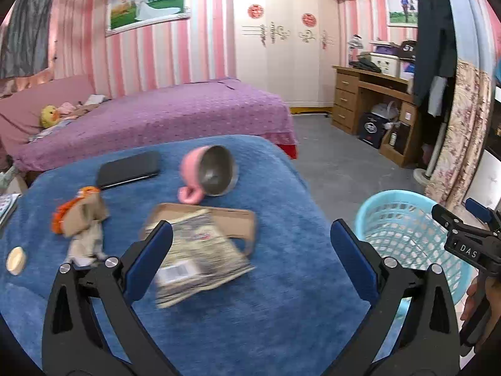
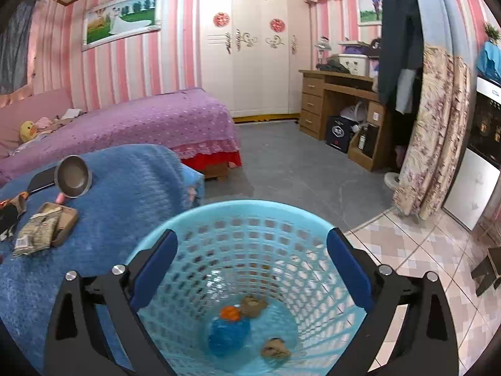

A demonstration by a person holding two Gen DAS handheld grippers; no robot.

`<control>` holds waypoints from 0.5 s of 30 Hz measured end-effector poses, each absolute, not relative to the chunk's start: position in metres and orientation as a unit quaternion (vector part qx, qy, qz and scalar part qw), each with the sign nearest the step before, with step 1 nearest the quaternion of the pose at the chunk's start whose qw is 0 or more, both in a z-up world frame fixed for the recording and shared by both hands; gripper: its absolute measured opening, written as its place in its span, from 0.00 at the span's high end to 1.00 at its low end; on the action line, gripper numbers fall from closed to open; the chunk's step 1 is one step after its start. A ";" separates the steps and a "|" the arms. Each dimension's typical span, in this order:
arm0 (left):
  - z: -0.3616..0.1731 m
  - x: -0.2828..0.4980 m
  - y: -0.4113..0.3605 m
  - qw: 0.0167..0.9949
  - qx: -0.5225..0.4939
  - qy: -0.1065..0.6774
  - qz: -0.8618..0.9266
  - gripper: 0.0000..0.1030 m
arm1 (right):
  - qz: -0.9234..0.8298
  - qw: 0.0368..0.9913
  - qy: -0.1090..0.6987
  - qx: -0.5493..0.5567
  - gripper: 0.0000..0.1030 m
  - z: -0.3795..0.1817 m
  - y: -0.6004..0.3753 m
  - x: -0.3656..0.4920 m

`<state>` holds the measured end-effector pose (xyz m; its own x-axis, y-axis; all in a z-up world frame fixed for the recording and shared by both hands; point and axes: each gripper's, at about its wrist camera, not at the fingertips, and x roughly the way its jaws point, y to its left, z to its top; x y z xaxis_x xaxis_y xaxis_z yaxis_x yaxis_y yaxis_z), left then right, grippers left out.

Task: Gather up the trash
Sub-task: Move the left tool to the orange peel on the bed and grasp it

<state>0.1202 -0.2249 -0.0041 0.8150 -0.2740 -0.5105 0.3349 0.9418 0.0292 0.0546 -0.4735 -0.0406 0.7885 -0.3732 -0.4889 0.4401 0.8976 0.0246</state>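
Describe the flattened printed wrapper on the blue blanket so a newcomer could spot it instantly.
Start at the blue fuzzy blanket covering the table beside the light blue plastic mesh basket. Near its middle lies a brown cardboard tray, below the tipped pink metal-lined cup. The crumpled grey-beige printed wrapper overlaps that tray; it alone carries a white barcode label.

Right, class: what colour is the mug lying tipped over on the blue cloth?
The mug is pink outside, with a dull metal inside. The left wrist view shows it best.

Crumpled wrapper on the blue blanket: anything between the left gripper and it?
Nothing visible. The left gripper is open, and the crumpled wrapper lies between its fingers on the blanket. The pink cup lies beyond it; the basket stands off the blanket's right edge.
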 end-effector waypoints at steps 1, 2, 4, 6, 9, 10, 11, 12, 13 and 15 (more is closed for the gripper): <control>-0.002 0.119 -0.214 0.952 0.058 0.257 -0.153 0.05 | -0.210 0.945 0.241 0.067 0.08 -0.039 -0.466 0.056; 0.000 0.117 -0.203 0.954 0.059 0.256 -0.145 0.05 | -0.205 0.947 0.239 0.067 0.08 -0.038 -0.458 0.058; 0.003 0.115 -0.186 0.956 0.065 0.254 -0.133 0.05 | -0.196 0.949 0.237 0.066 0.07 -0.037 -0.446 0.060; 0.005 0.113 -0.170 0.959 0.073 0.250 -0.116 0.05 | -0.184 0.952 0.236 0.071 0.07 -0.035 -0.434 0.063; 0.003 0.111 -0.135 0.962 0.064 0.250 -0.092 0.05 | -0.170 0.955 0.235 0.066 0.07 -0.033 -0.413 0.067; 0.002 0.110 -0.127 0.962 0.061 0.251 -0.088 0.05 | -0.165 0.956 0.234 0.061 0.07 -0.033 -0.405 0.068; 0.000 0.110 -0.117 0.962 0.059 0.253 -0.084 0.05 | -0.160 0.957 0.233 0.057 0.07 -0.032 -0.396 0.069; -0.003 0.110 -0.107 0.962 0.062 0.254 -0.078 0.05 | -0.156 0.958 0.233 0.055 0.07 -0.032 -0.392 0.069; -0.006 0.109 -0.101 0.962 0.066 0.254 -0.073 0.05 | -0.151 0.959 0.234 0.052 0.07 -0.032 -0.385 0.071; -0.012 0.110 -0.088 0.962 0.067 0.258 -0.062 0.05 | -0.145 0.960 0.236 0.047 0.07 -0.032 -0.375 0.072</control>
